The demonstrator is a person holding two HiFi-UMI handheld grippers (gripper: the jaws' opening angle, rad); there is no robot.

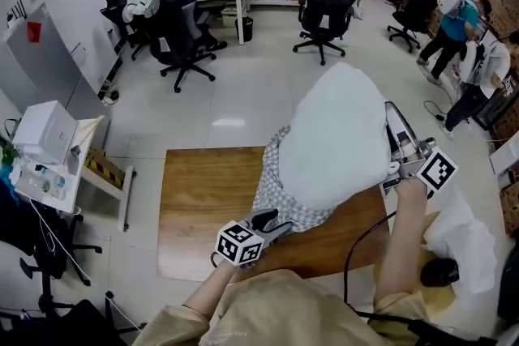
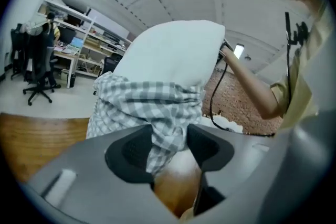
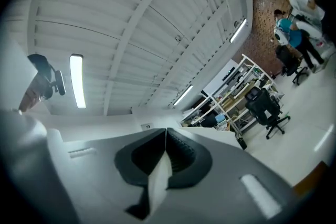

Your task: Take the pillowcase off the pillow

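Right gripper pinches the pillow by a white corner, holding it up over the wooden table, while the left gripper has its jaws apart, the checked pillowcase, bunched on the lower end, hanging between them.

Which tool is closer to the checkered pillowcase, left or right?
Left. The left tool is at the bottom edge of the pillowcase, with the cloth between its open jaws. The right tool pinches the side of the white pillow, away from the pillowcase.
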